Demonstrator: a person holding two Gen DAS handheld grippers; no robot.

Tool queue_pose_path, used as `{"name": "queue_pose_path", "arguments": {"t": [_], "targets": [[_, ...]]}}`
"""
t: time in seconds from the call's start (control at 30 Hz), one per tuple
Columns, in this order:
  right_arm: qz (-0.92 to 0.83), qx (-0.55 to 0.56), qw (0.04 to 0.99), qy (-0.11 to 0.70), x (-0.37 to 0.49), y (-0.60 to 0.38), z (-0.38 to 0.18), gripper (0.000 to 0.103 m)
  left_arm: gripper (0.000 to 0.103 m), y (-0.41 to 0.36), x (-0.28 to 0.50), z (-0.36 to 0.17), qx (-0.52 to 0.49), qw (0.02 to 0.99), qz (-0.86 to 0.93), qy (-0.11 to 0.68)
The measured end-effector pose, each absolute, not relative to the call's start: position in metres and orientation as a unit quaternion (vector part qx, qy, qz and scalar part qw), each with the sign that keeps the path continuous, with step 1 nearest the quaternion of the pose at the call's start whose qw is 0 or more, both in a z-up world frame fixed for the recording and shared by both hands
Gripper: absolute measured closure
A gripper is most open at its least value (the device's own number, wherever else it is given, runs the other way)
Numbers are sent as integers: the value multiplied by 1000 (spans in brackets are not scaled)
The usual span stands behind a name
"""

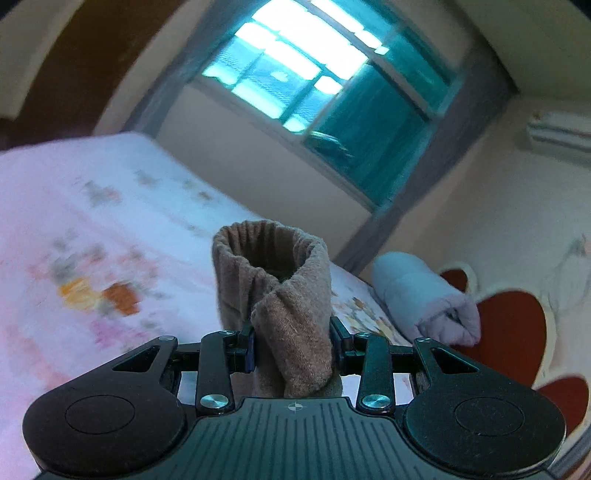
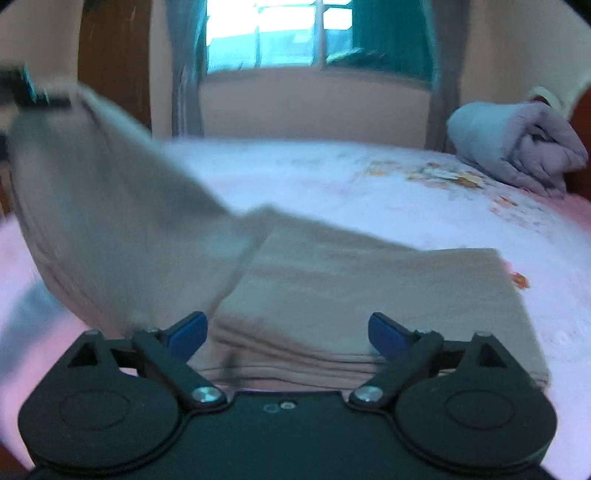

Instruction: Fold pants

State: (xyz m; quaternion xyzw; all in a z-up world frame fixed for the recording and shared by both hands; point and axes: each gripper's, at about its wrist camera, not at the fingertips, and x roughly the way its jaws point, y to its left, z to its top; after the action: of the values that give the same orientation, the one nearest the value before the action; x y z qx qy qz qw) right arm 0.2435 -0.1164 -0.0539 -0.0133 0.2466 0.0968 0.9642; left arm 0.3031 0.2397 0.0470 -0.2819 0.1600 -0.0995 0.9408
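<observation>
The tan pants (image 2: 332, 295) lie partly folded on the bed, just ahead of my right gripper (image 2: 288, 334), which is open and empty above their near edge. My left gripper (image 1: 291, 349) is shut on a bunched leg cuff of the pants (image 1: 280, 288), held up in the air with the cuff opening toward the camera. In the right wrist view the left gripper (image 2: 33, 92) shows at the upper left, lifting one pant leg (image 2: 92, 192) that rises from the folded part.
The bed (image 2: 332, 177) has a white and pink floral sheet. A rolled lilac quilt (image 2: 517, 144) lies at its far right end, also in the left wrist view (image 1: 424, 299). A window (image 2: 280, 33) and wall stand beyond the bed.
</observation>
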Motion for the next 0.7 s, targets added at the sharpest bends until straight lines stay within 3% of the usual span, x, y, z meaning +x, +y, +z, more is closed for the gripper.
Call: {"name": "queue_pose_path", "arguments": {"t": [0.17,0.3,0.37,0.43,0.47,0.57,0.7], "targets": [[22,104,970,218,223,-218,-34,15,66,130,333,77,-206,944,-195,169],[-53,215,956,194,211,-312,-21,15,65,11,352,66,-136,930,-264,216],[-81,254,945,188,206,-352,-19,15,56,-40,359,45,-134,909,-298,257],[-102,285,935,186,197,-385,-23,14,36,-73,359,23,-160,877,-343,295],[-107,299,930,187,191,-398,-27,14,24,-84,353,17,-157,879,-338,297],[-103,351,910,193,188,-419,-41,13,23,-79,341,16,-163,888,-314,295],[-3,426,881,204,193,-411,-59,14,23,-18,328,24,-189,908,-245,284]]}}
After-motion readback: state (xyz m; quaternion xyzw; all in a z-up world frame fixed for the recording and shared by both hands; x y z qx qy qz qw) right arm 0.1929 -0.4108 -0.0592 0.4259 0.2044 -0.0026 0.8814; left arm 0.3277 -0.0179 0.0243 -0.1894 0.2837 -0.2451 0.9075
